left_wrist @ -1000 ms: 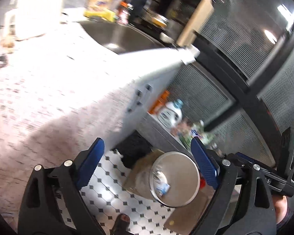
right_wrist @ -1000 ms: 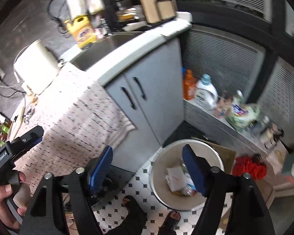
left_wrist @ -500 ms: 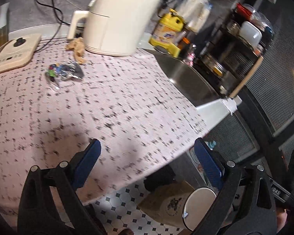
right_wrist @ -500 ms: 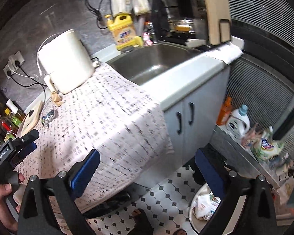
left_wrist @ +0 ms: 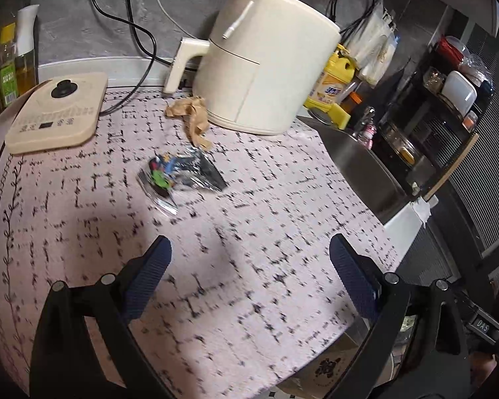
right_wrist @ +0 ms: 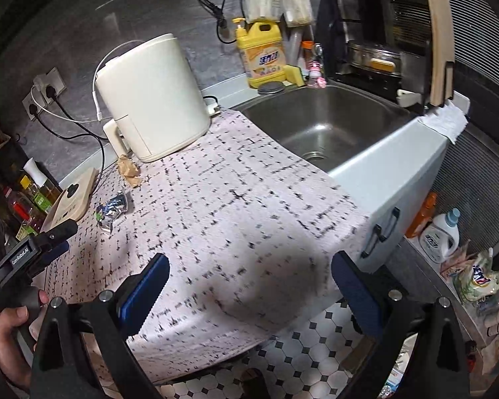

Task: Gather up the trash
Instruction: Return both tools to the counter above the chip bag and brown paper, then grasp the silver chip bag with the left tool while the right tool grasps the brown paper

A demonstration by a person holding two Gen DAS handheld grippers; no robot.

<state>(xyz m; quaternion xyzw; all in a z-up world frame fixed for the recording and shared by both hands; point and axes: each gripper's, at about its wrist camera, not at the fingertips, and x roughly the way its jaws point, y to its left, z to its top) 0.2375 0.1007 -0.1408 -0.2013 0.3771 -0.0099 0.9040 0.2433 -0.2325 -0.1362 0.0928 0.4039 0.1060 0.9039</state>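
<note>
Both views swung from floor bin to pink tablecloth [left_wrist: 249, 232]; claws [left_wrist: 249, 279] [right_wrist: 249, 286] apart, empty.

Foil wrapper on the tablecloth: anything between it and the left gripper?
Nothing visible. The left gripper is open and empty, and only bare tablecloth lies between it and the foil wrapper. The crumpled brown paper and the air fryer sit beyond the wrapper, out of the path.
</note>
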